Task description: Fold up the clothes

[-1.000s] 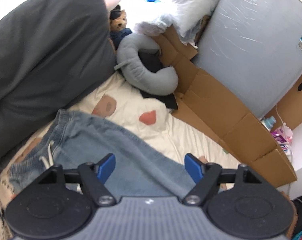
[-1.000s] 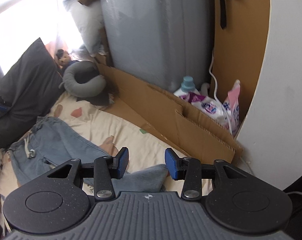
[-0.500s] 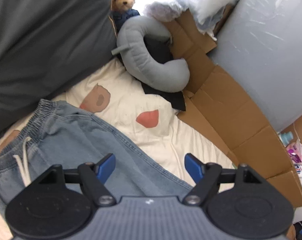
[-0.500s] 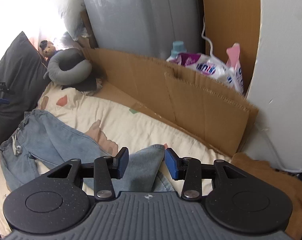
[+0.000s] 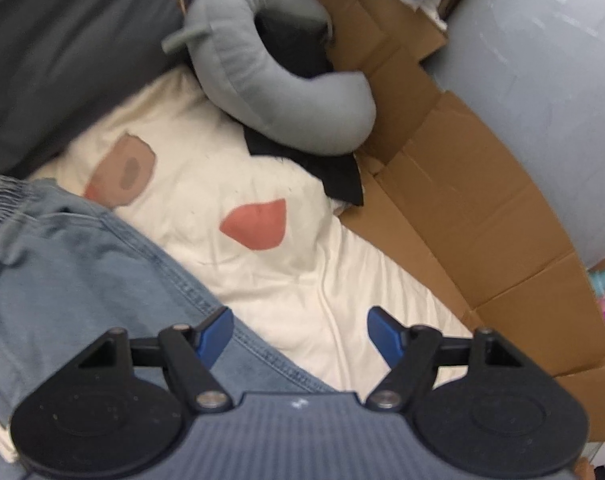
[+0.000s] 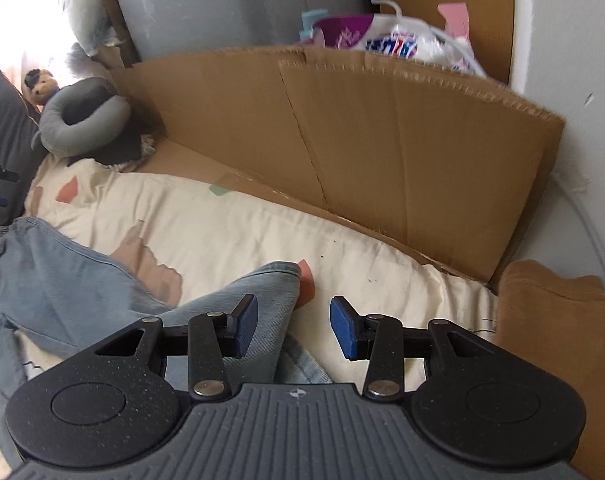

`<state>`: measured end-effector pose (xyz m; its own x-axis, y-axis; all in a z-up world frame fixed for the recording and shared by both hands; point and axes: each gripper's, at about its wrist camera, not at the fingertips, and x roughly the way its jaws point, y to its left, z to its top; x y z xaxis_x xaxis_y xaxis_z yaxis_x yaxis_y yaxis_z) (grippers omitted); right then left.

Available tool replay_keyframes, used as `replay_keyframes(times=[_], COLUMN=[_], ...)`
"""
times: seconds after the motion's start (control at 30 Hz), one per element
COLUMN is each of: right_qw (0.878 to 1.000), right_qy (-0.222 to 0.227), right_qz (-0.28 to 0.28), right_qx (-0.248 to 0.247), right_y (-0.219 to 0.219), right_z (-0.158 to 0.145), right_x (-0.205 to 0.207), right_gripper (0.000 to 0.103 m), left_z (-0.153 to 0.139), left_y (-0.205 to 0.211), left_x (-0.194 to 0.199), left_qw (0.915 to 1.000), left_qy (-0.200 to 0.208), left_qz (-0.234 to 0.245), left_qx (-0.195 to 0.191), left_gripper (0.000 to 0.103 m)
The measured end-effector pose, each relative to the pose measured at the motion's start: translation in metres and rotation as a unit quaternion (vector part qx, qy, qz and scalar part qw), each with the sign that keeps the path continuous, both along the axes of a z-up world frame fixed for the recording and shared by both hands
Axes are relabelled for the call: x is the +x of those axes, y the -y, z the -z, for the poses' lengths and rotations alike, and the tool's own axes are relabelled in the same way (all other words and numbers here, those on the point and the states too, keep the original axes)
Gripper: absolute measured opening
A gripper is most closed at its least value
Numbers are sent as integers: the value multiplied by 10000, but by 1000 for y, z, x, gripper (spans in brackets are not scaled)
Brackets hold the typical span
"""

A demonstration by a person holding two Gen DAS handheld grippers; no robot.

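Light blue jeans with an elastic waistband lie spread on a cream bedsheet printed with coloured patches. My left gripper hovers open over the jeans' outer seam, its left pad above denim and its right pad above bare sheet. In the right wrist view a jeans leg end lies folded over near the bed's foot. My right gripper is open just above that hem, nothing between its fingers.
A grey neck pillow and black cloth lie at the head end beside a dark grey pillow. Flattened cardboard lines the bed's far side before a plastic-wrapped grey mattress. A brown garment sits at right.
Both grippers have moved forward and lower toward the bed. The left view slid from the waistband to the seam; the right has come close over the leg hem and its jaws have opened wider.
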<state>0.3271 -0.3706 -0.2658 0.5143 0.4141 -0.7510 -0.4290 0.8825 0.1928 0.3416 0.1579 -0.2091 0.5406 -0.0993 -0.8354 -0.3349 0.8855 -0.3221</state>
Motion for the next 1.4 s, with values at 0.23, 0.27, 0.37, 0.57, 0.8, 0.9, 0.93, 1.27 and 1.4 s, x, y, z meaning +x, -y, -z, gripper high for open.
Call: replay_keyframes(times=[0.23, 0.27, 0.37, 0.57, 0.8, 0.9, 0.93, 1.27, 1.4], right_qw=[9992, 9989, 9977, 9981, 9983, 9979, 9979, 9993, 9994], right_qy=[40, 47, 70, -45, -143, -166, -166, -72, -212], right_qz=[-71, -89, -144, -314, -567, -628, -629, -333, -185], right_qx=[-386, -456, -665, -533, -79, 2, -17, 139, 188], right_y=[-22, -25, -37, -50, -63, -68, -70, -65, -60], right_z=[33, 38, 52, 74, 85, 90, 92, 91, 94], right_x=[25, 29, 41, 53, 52, 51, 50, 44, 48], right_gripper=[48, 47, 47, 47, 48, 55, 56, 56, 56], left_z=[49, 56, 73, 89, 112, 125, 128, 139, 139], left_y=[9, 10, 10, 1, -15, -20, -20, -35, -42], left_x=[11, 12, 14, 16, 19, 20, 21, 20, 15], left_qw=[9996, 9994, 9989, 9981, 9922, 9883, 9878, 9741, 9718], left_qy=[-241, -276, -402, -501, -722, -822, -818, -1133, -1067], left_qz=[-139, -165, -210, -310, -709, -959, -999, -1707, -1769], left_qx=[-79, -94, -119, -170, -733, -849, -873, -956, -1135], left_gripper=[75, 75, 74, 74, 70, 70, 70, 25, 12])
